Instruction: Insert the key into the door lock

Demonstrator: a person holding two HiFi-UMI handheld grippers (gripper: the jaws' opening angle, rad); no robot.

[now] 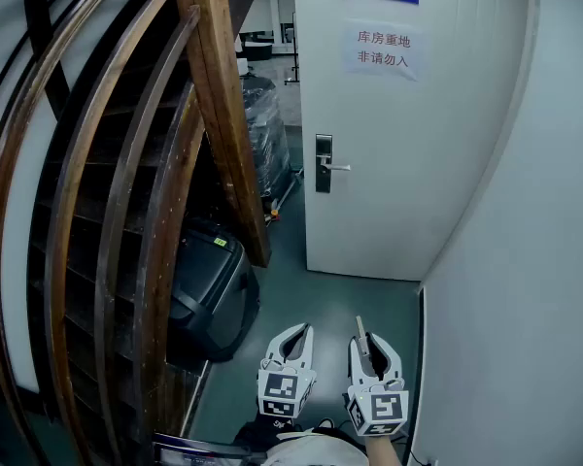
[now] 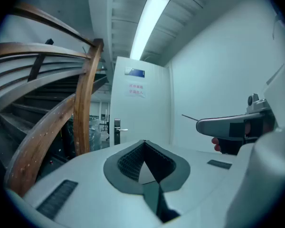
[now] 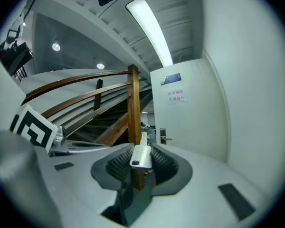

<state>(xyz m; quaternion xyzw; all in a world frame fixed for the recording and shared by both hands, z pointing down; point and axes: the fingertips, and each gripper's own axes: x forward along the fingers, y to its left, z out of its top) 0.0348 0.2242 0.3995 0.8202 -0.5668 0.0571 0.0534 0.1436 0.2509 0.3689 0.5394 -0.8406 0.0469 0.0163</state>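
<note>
The white door (image 1: 398, 144) stands ahead, half open, with a metal door lock (image 1: 324, 163) and lever handle on its left edge. The lock also shows small and far off in the left gripper view (image 2: 117, 129) and in the right gripper view (image 3: 162, 136). My right gripper (image 1: 372, 343) is low in the head view, shut on a key (image 1: 361, 330) whose blade points forward at the door. In the right gripper view the key's pale head (image 3: 141, 155) sits between the jaws. My left gripper (image 1: 296, 336) hangs beside it, shut and holding nothing (image 2: 144, 144).
A curved wooden stair railing (image 1: 214, 115) fills the left. A black case (image 1: 209, 294) sits under it on the green floor. A wrapped pallet (image 1: 267, 129) stands beyond the doorway. A white wall (image 1: 525, 260) runs close on the right. A paper sign (image 1: 382, 51) hangs on the door.
</note>
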